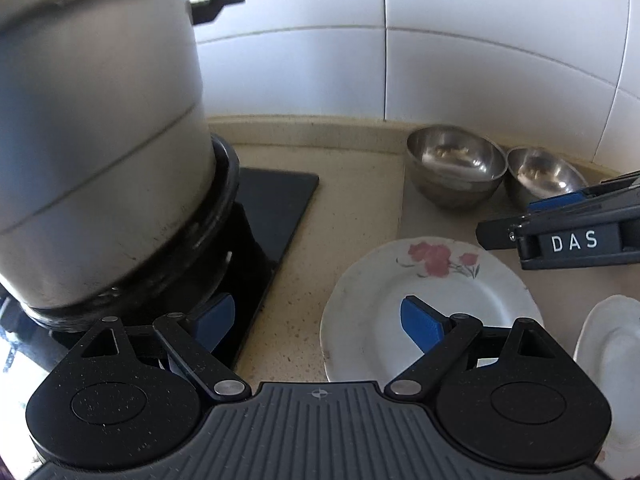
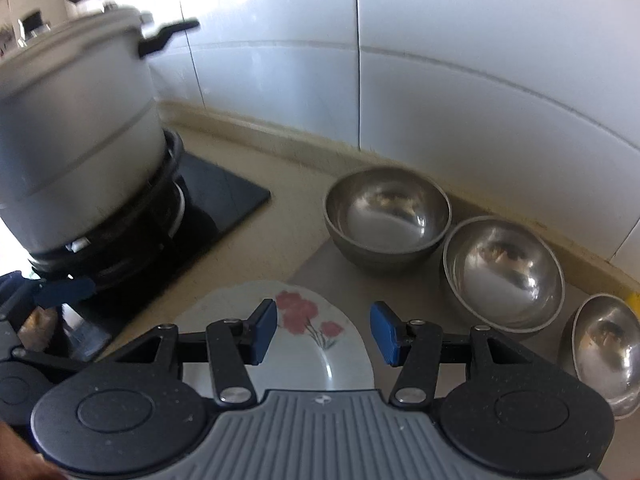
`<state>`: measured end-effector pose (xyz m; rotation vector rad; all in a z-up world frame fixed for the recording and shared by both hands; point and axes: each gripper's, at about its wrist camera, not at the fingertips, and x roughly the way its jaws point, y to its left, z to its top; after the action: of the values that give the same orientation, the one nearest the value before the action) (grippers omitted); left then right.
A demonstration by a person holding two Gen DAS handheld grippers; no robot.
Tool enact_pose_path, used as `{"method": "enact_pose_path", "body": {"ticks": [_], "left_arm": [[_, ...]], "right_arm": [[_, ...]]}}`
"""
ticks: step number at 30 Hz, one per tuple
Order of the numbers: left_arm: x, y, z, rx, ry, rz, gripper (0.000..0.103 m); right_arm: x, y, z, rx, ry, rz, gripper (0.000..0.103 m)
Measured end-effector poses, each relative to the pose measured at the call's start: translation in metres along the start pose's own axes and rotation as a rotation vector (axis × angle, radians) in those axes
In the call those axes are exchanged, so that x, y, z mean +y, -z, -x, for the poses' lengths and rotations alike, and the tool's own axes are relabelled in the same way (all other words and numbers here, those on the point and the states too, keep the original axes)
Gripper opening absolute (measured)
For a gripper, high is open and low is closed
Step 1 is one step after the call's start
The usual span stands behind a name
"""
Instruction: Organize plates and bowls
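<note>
Hovering above the counter (image 1: 360, 184), the left gripper (image 1: 316, 322) has its jaws spread wide with nothing between them; one blue pad hangs over the flowered plate (image 1: 428, 312), the other over the edge of the black stove (image 1: 276, 196). The right gripper (image 2: 323, 332) is also released and empty, its jaws partly apart above the same plate's flower.

Beyond the plate, three steel bowls (image 2: 386, 216) stand upright in a row along the tiled wall (image 2: 480, 80), rims close together, mouths up. A second white plate (image 1: 612, 360) lies at the right edge of the left wrist view. A big lidded pot (image 1: 100, 140) sits on the stove.

The plate lies flat, face up and round, so it has no long axis; its flower sits toward the wall. The likely step is gripping its rim: come in low, slip one finger under the lip, and close gently, since glazed china slides. Keeping the two grippers apart matters, as they crowd one plate.
</note>
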<state>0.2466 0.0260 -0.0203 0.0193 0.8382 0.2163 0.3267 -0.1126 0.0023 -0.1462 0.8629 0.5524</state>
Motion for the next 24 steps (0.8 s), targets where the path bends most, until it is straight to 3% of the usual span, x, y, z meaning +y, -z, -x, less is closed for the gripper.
{"method": "enact_pose_path", "body": {"ticks": [24], "left_arm": [[-0.011,0.015,-0.030,0.095,0.009,0.048,0.088]], "right_arm": [[-0.018,0.020,-0.026,0.115,-0.039,-0.015,0.036]]}}
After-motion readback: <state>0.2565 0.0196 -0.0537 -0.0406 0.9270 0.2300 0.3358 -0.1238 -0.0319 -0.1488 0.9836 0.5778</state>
